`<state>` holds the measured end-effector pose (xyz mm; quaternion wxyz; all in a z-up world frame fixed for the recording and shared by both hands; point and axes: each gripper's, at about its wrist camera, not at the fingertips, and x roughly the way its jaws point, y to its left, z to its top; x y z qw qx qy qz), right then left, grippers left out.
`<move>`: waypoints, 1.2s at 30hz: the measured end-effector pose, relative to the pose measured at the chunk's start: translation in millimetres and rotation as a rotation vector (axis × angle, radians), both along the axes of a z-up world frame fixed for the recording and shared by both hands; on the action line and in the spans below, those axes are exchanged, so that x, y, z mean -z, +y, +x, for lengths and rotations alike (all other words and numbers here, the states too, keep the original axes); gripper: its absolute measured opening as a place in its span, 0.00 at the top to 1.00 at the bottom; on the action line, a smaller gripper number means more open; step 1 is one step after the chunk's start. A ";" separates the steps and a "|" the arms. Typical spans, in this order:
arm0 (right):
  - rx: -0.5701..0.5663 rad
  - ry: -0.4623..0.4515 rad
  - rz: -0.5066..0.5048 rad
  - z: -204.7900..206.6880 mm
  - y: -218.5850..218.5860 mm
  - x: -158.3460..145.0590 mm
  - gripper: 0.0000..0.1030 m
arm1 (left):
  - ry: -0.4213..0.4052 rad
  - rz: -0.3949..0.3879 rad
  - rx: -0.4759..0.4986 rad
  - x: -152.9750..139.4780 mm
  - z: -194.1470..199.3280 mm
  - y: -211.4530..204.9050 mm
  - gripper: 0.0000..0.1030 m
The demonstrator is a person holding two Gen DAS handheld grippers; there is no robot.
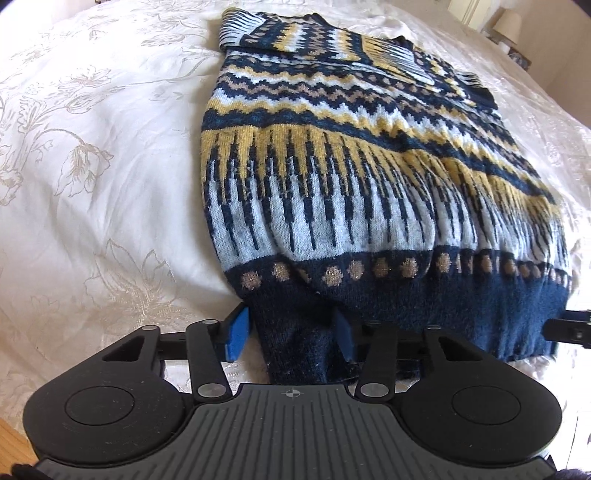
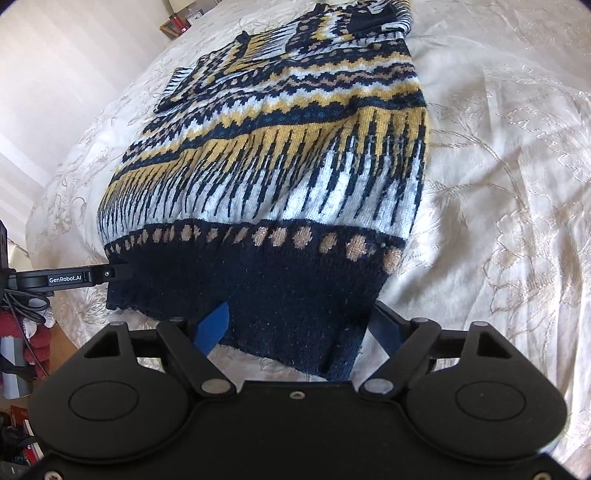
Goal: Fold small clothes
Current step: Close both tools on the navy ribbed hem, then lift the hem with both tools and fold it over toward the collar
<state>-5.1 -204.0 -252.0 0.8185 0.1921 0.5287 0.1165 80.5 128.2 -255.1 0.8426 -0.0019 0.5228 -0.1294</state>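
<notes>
- Sweater [image 1: 369, 177] lies flat on the white bedspread [image 1: 92, 166], one sweater only, with its dark blue bottom band nearest to me.
- My left claw [image 1: 291, 338] sits at one corner of that band. Its two blue pads [image 1: 236, 332] stand on each side of a bunched bit of the band, but I cannot tell if they pinch it yet.
- My right claw [image 2: 299, 325] sits at the other corner. Its two blue fingers are spread wide, with the band between them.
- I think I hold both corners so the bottom can lift evenly and fold up toward the neck.
- Both sleeves look already tucked in over the chest.
- One lamp [image 1: 509, 24] stands far behind the bed.
</notes>
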 end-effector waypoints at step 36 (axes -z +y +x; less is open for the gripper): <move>0.291 -0.336 0.317 140.4 -63.7 -139.0 0.87 | -0.266 -0.418 -0.116 -164.9 147.2 26.2 0.95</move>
